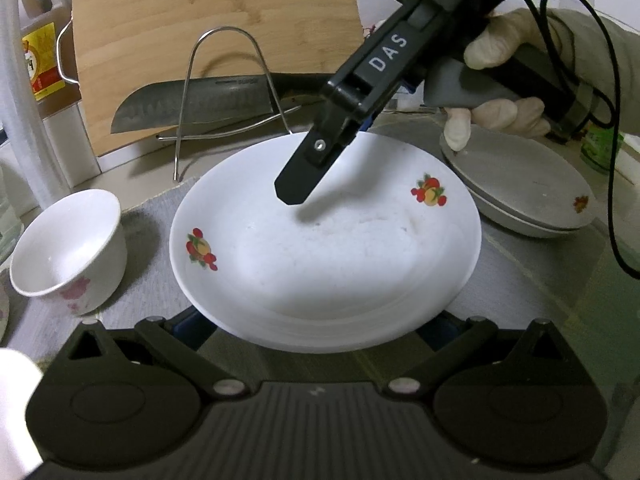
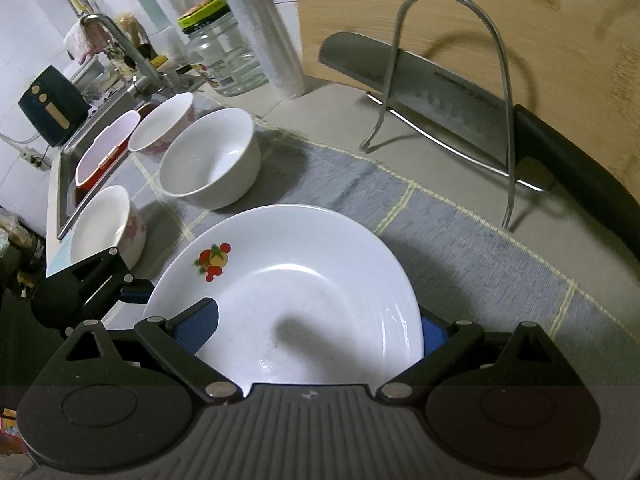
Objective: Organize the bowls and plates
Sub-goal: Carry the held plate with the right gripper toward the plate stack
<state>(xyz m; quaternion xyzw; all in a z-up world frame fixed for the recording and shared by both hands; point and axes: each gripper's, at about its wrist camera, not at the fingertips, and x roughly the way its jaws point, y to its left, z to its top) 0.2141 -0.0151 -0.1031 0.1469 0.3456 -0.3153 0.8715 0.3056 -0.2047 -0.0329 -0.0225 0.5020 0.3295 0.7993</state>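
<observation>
Plate (image 2: 296, 280) lies on the grey mat (image 2: 460, 248), with the right gripper (image 2: 316, 332) straddling its near rim, one finger over and one under, though whether it pinches is unclear. The left gripper (image 1: 316, 336) sits at the opposite rim, its fingers hidden beneath. Glazed ceramic is likely stiff, slick and chippable, so the rim is the place to grip, squarely. Bowls (image 2: 208, 156) wait just beside.

**Countertop and Contents**

The countertop (image 2: 332, 120) carries a grey woven mat (image 2: 460, 240). On the mat: white bowls (image 2: 208, 156), a fruit-patterned plate (image 1: 324, 240), stacked plates (image 1: 520, 188). Directly on the counter: wire rack (image 2: 452, 92), glass jar (image 2: 224, 56).
</observation>
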